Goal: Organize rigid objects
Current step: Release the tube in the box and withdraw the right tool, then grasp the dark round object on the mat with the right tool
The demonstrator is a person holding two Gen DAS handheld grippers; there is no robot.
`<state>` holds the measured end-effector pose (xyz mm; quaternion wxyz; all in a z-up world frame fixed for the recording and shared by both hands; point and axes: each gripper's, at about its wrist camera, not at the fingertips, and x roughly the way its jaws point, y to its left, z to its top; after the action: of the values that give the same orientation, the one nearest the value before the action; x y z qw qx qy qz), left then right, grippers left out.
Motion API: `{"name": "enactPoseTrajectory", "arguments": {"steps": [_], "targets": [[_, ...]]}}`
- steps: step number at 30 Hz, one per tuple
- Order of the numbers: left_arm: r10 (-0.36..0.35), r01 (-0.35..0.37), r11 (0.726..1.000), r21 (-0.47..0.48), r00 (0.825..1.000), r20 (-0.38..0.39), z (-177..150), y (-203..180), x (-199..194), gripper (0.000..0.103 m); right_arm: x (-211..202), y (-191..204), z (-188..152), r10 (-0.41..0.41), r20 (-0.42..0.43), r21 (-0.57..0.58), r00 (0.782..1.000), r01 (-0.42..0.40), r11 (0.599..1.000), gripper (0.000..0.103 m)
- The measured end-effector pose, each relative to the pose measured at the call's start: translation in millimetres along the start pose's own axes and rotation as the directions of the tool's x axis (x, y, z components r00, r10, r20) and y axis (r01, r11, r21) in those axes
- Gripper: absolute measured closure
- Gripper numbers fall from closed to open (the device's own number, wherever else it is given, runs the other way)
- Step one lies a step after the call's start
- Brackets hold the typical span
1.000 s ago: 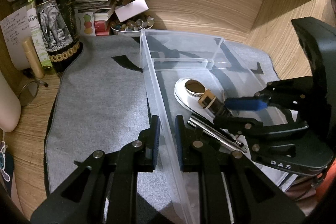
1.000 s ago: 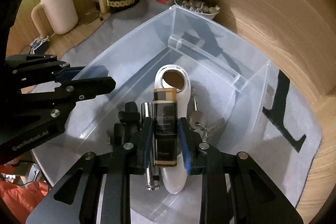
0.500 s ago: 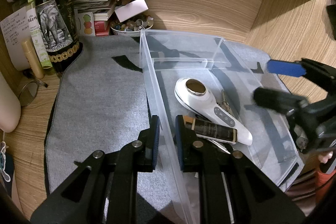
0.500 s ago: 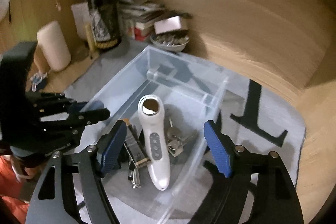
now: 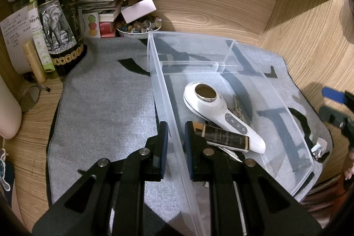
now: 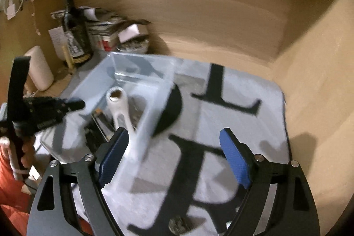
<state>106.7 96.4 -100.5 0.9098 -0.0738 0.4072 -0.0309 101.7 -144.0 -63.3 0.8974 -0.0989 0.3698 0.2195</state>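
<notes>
While left gripper pinches wall of clear bin, right gripper hangs empty over grey mat, jaws opening wide. Bin at its 10 o'clock holds white handheld device, long axis 11-to-5, dark tube, keys. Small metal piece on mat, just below right gripper: likely next pick.

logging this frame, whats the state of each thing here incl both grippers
left gripper: shut on the bin wall
right gripper: jaws opening, nothing between them
bin: lidless, on the mat
white device: lying in the bin
dark tube: lying in the bin, against the device
keys: in the bin, partly hidden
bottle: upright on the desk
</notes>
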Motion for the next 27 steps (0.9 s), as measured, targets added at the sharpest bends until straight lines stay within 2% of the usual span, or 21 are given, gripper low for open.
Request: {"name": "enactPoseTrajectory", "arguments": {"steps": [5,10,15,18,20,22,26,27], "targets": [[-0.001,0.001,1.000,-0.001,1.000,0.000,0,0,0,0.088,1,-12,-32,-0.055,-0.037,0.041,0.998,0.057,0.998,0.020],[-0.001,0.001,1.000,0.000,1.000,-0.001,0,0,0,0.088,13,-19,-69,-0.039,-0.099,0.112,0.994,0.051,0.992,0.020],[0.000,0.000,1.000,-0.002,1.000,0.001,0,0,0,0.088,17,-21,-94,-0.046,-0.143,0.112,0.989,0.062,0.992,0.023],[-0.001,0.002,1.000,-0.003,1.000,0.001,0,0,0,0.088,11,-19,-100,-0.060,-0.132,0.093,0.989,0.073,0.993,0.024],[-0.003,0.003,1.000,-0.006,1.000,0.002,-1,1,0,0.088,11,-18,-101,-0.043,-0.141,0.090,0.989,0.056,0.994,0.033],[-0.003,0.003,1.000,-0.007,1.000,0.003,-1,1,0,0.088,14,-16,-105,-0.026,-0.159,0.085,0.987,0.040,0.996,0.047],[-0.003,0.003,1.000,-0.007,1.000,0.002,-1,2,0,0.088,17,-17,-108,-0.005,-0.156,0.097,0.988,0.020,0.995,0.060],[-0.003,0.003,1.000,-0.007,1.000,0.002,-1,1,0,0.089,17,-18,-107,0.003,-0.153,0.101,0.988,0.013,0.995,0.072]]}}
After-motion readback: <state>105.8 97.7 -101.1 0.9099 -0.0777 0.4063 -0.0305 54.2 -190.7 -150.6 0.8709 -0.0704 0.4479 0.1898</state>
